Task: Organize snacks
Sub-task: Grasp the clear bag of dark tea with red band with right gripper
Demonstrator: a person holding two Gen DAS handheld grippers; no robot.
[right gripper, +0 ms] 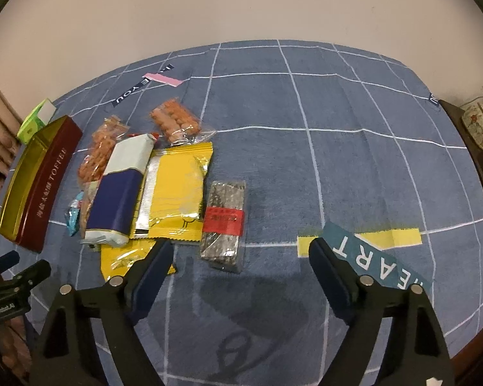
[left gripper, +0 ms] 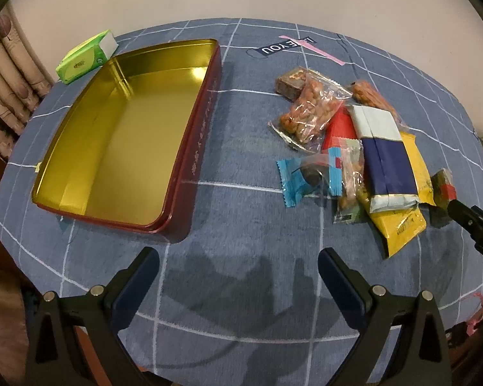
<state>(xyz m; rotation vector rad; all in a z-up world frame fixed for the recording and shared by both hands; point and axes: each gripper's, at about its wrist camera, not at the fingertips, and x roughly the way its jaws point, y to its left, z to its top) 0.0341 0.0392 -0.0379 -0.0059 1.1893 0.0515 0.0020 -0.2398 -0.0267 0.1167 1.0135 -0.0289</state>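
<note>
Left wrist view: left gripper (left gripper: 238, 263) spread wide above the blue cloth (left gripper: 241, 225), holding nothing. The tin (left gripper: 190, 148) lies left, gold interior fully exposed, long axis running near-to-far. The snack pile (left gripper: 354, 148) lies right.

Right wrist view: right gripper (right gripper: 241, 254) spread, holding nothing. Only here does the seaweed bar (right gripper: 223, 225) show fully, lying just beside the yellow packet (right gripper: 180, 186), long axis pointing away. The tin's side reads "TOFFEE".

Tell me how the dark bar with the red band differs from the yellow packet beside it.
The dark bar is narrow and blocky in clear wrap; the yellow packet is wider, flat and opaque. The bar lies alone on the cloth, while the packet sits in the pile, partly under the blue-and-white packet. Both lie flat outside the tin.
</note>
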